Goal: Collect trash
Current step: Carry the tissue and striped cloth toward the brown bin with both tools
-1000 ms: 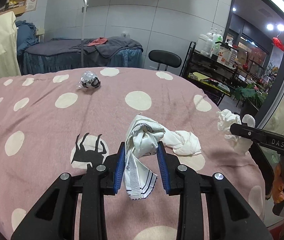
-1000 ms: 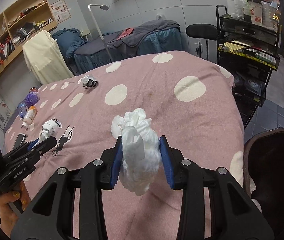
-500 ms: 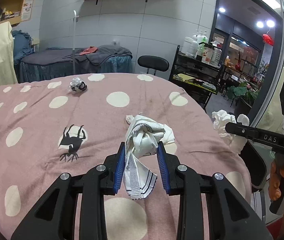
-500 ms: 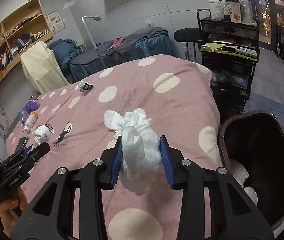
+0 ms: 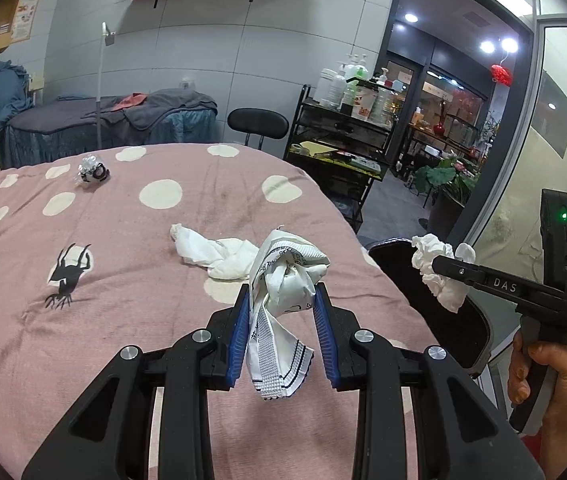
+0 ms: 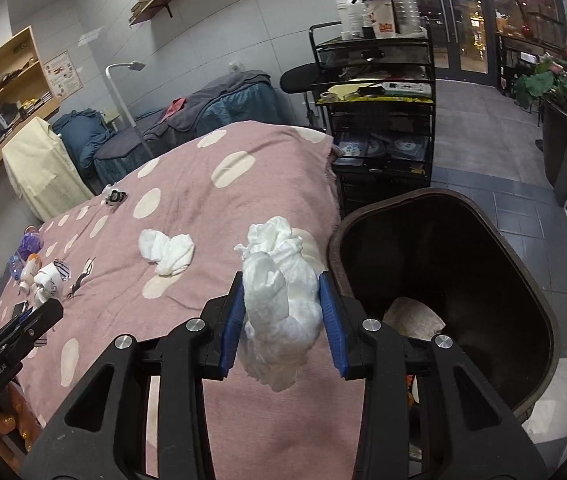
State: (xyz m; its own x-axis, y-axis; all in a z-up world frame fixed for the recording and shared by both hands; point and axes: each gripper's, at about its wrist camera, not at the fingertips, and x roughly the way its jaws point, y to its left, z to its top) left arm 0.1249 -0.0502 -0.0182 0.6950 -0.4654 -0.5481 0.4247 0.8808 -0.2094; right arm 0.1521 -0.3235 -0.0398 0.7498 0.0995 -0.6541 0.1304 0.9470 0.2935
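My left gripper (image 5: 282, 300) is shut on a crumpled white printed wrapper (image 5: 283, 280), held above the pink dotted bedspread (image 5: 123, 240). My right gripper (image 6: 280, 294) is shut on a wad of white tissue (image 6: 279, 300) at the bed's right edge, beside the dark open trash bin (image 6: 443, 240). The left wrist view shows that tissue wad (image 5: 437, 268) over the bin's rim (image 5: 387, 245). Another white tissue clump (image 5: 215, 254) lies on the bed, also visible from the right wrist as a clump (image 6: 167, 250). A small shiny wrapper ball (image 5: 92, 171) lies further back.
The bin holds pale trash (image 6: 413, 316) at its bottom. A black cart (image 6: 375, 92) with bottles stands behind the bin. Bottles (image 6: 29, 256) and a phone (image 6: 20, 309) lie at the bed's far left. A person's hand (image 5: 539, 376) grips the right tool.
Both grippers have moved to the right along the bed with their loads still clamped. The trash bin has come into full view under the right gripper, and the loose tissue clump has fallen behind to the left.
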